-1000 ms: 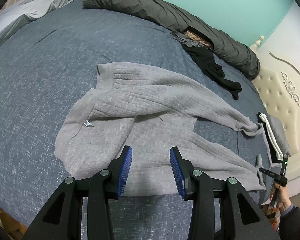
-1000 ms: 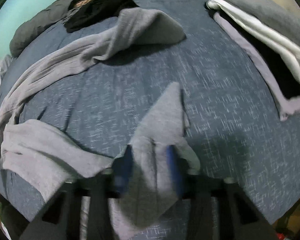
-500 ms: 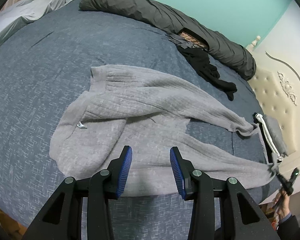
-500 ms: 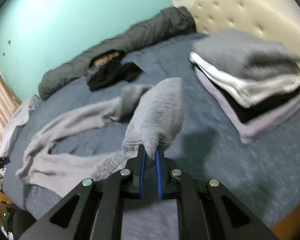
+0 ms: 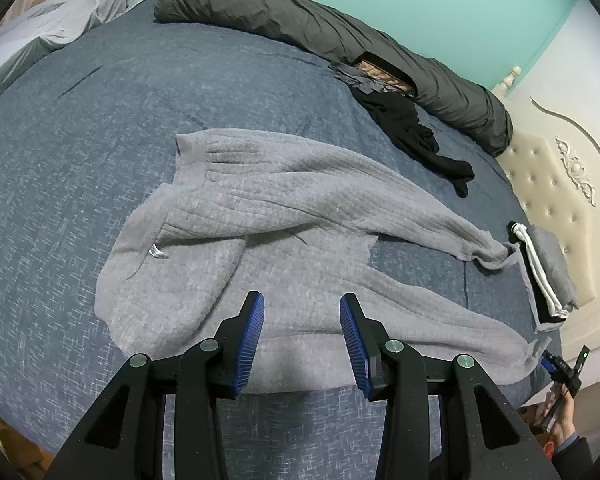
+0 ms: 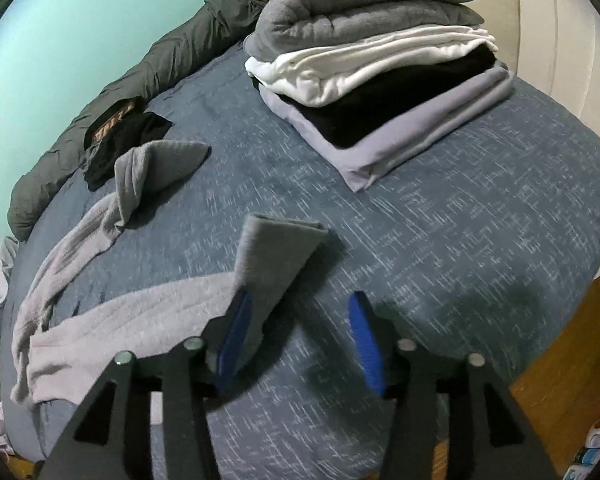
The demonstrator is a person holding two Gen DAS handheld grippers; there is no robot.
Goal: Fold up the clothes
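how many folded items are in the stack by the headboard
4 in the stack: dark grey on top, white under it, then black, pale lilac at the bottom. Thin layers between may be hidden.

Grey quilted sweater (image 5: 268,216) lying flat on the blue bed (image 5: 80,128), both sleeves stretched out right, cuff (image 6: 284,240) slightly lifted.

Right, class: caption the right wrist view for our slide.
Opening right gripper releases grey knitted trouser leg beside folded clothes stack.
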